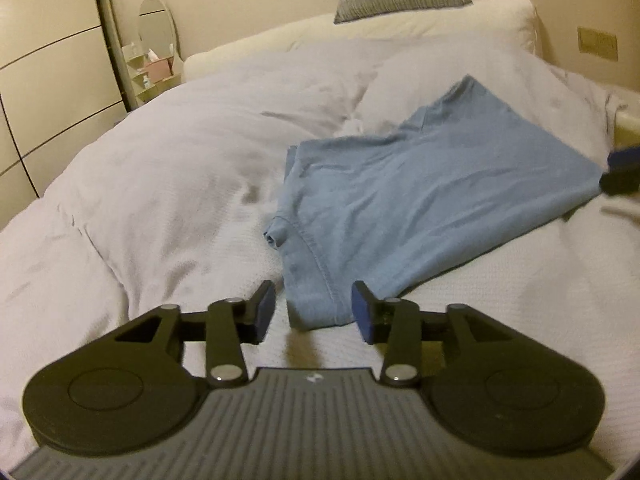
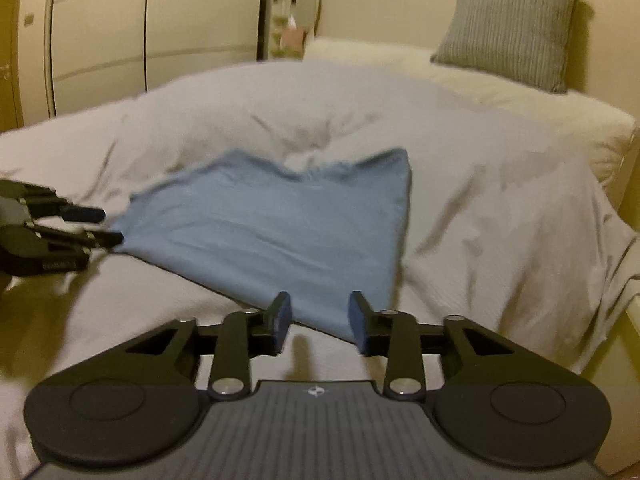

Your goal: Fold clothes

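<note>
A light blue folded garment (image 1: 420, 184) lies flat on the white duvet (image 1: 160, 184). My left gripper (image 1: 314, 312) is open, and the garment's near hemmed corner lies between its blue-padded fingers. In the right wrist view the same garment (image 2: 272, 232) spreads toward me. My right gripper (image 2: 320, 322) is open around its near corner. The left gripper (image 2: 98, 225) shows there at the cloth's left corner, jaws apart. The right gripper (image 1: 620, 172) appears blurred at the garment's far right corner in the left wrist view.
A grey cushion (image 2: 512, 28) leans on cream pillows (image 2: 480, 88) at the headboard. A wardrobe (image 2: 160, 32) and an oval mirror (image 1: 156, 24) over a small shelf of toiletries stand beyond the bed. The duvet drops off at the bed's right edge (image 2: 608, 288).
</note>
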A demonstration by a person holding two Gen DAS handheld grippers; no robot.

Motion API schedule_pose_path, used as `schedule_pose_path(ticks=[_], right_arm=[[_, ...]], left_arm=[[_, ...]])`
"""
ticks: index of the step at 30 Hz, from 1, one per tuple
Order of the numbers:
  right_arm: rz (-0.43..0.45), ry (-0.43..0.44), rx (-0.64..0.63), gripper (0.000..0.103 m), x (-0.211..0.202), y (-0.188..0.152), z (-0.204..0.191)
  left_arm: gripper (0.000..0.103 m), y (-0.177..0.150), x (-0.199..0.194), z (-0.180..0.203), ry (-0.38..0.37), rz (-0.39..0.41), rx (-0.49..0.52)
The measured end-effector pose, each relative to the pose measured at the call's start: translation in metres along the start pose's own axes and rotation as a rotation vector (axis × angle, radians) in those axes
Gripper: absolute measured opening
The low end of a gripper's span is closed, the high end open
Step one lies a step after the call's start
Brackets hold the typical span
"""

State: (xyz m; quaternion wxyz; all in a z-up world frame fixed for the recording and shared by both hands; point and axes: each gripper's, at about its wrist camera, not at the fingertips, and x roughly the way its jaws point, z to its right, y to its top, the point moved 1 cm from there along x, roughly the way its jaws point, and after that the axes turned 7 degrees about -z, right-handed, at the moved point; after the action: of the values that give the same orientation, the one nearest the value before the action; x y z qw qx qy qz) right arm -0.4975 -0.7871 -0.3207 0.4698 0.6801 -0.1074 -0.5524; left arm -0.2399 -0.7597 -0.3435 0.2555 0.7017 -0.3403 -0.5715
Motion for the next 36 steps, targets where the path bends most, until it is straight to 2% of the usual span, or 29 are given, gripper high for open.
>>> schedule_pose_path(ticks=[2, 4, 8, 11, 13, 19, 22, 25, 30, 36], right_arm=[[0.023, -0.007, 0.010, 0.038, -0.002, -0.004, -0.006], [0.037, -0.009, 0.028, 0.039, -0.003, -0.008, -0.010], [0.021, -0.023, 0.066, 0.055, -0.003, -0.019, -0.016], [0.006, -0.038, 0.078, 0.055, -0.006, -0.027, -0.023], [0.004, -0.039, 0.083, 0.057, -0.008, -0.030, -0.026], [-0.009, -0.017, 0.114, 0.066, -0.014, -0.031, -0.025], [-0.015, -0.005, 0.129, 0.079, -0.016, -0.032, -0.025], [-0.021, 0.006, 0.145, 0.088, -0.019, -0.033, -0.024], [-0.054, 0.028, 0.184, 0.089, -0.030, -0.033, -0.020], [-0.057, 0.022, 0.173, 0.089, -0.050, -0.039, -0.025]], left_arm=[[0.053, -0.001, -0.006, 0.000, -0.004, 0.017, -0.020], [0.067, -0.002, -0.012, 0.000, -0.006, 0.029, -0.037], [0.076, -0.008, -0.018, 0.008, -0.018, 0.025, -0.027], [0.082, -0.012, -0.026, 0.015, -0.023, 0.021, -0.029], [0.091, -0.014, -0.032, 0.018, -0.026, 0.022, -0.047], [0.100, -0.018, -0.046, 0.032, -0.035, 0.015, -0.080], [0.102, -0.018, -0.059, 0.039, -0.060, 0.027, -0.119], [0.102, -0.021, -0.074, 0.049, -0.041, 0.026, -0.143], [0.102, -0.029, -0.094, 0.062, -0.009, 0.011, -0.180], [0.102, -0.040, -0.106, 0.069, 0.024, -0.049, -0.226]])
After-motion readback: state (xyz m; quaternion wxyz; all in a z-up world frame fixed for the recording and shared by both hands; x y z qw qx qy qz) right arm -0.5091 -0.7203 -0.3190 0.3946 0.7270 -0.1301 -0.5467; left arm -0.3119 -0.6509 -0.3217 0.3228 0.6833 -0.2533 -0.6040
